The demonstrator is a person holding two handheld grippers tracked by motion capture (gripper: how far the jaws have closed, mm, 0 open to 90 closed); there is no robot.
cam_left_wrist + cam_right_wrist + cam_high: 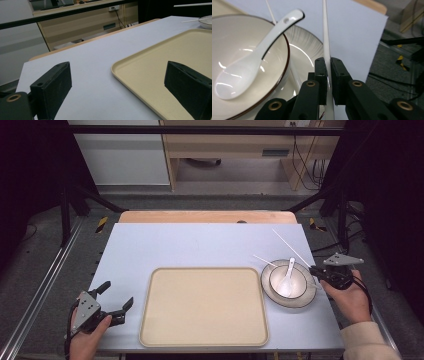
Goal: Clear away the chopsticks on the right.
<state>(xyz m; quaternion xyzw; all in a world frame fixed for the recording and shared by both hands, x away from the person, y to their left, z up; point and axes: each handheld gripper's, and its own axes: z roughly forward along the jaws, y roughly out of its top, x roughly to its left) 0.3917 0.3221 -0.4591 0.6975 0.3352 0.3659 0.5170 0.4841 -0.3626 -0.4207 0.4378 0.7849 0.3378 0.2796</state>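
A white chopstick (292, 248) slants up off the table, and my right gripper (316, 271) is shut on its lower end. In the right gripper view the chopstick (325, 37) runs between the closed jaws of that gripper (329, 62). Beside it, a white bowl (289, 281) sits on a ribbed plate (305, 299) and holds a white spoon (287, 277). A second chopstick (264, 260) rests on the plate's far rim. My left gripper (116, 301) stands open and empty at the table's front left, and its jaws (120, 82) are spread wide.
A large beige tray (200, 306) lies bare at the front centre, between the two grippers, and its corner (162, 62) reaches between the left jaws. The white tabletop (190, 245) stretches behind it. Black frame posts flank the table.
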